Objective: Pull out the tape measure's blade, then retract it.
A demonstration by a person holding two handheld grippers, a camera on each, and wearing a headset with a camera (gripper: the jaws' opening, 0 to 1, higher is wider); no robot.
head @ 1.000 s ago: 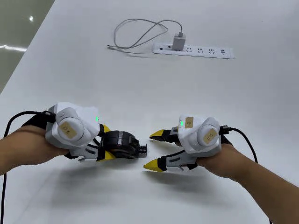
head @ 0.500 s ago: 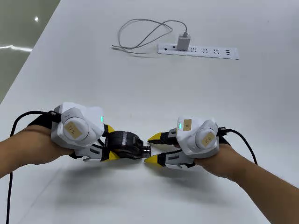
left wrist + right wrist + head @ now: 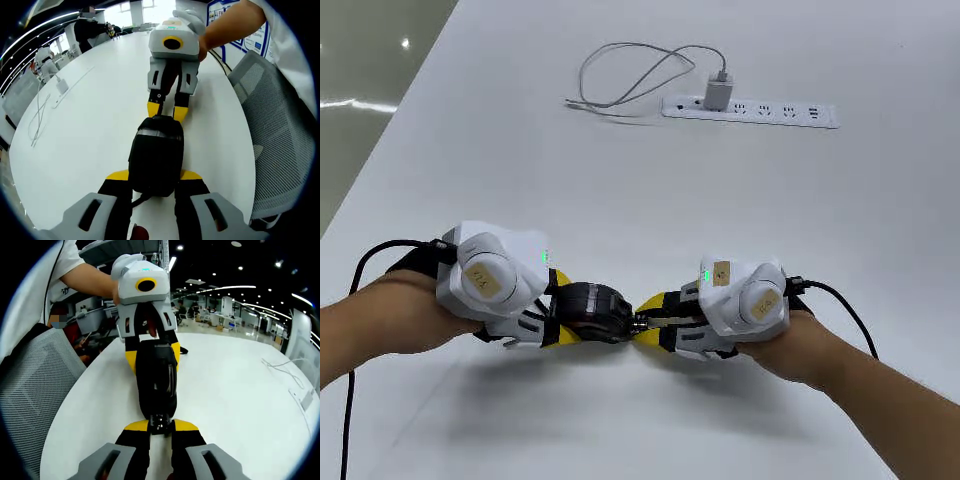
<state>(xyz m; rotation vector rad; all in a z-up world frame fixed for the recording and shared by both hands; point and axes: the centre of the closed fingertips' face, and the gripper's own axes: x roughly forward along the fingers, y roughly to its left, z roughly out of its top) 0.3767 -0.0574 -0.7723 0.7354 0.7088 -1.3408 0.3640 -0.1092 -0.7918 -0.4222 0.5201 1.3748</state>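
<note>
A black tape measure [image 3: 592, 310] lies just above the white table, its case clamped between the yellow fingertips of my left gripper [image 3: 560, 320]. In the left gripper view the case [image 3: 156, 155] fills the space between the jaws, and my left gripper [image 3: 152, 176] is shut on it. My right gripper [image 3: 648, 320] faces it from the right, its tips closed on the blade's end hook [image 3: 637, 323]. The right gripper view shows the hook [image 3: 158, 422] pinched at my right gripper [image 3: 158, 427], with the case [image 3: 156, 377] straight ahead. The blade is still inside the case.
A white power strip [image 3: 750, 110] with a plugged charger and a looped grey cable [image 3: 630, 75] lies at the far side of the table [image 3: 720, 220]. The table's left edge runs diagonally at the far left. A grey mesh chair [image 3: 280, 150] stands beside the table.
My right gripper has moved left to the tape measure and its jaws have gone from open to shut on the blade's hook. The left gripper has kept its hold on the case.
</note>
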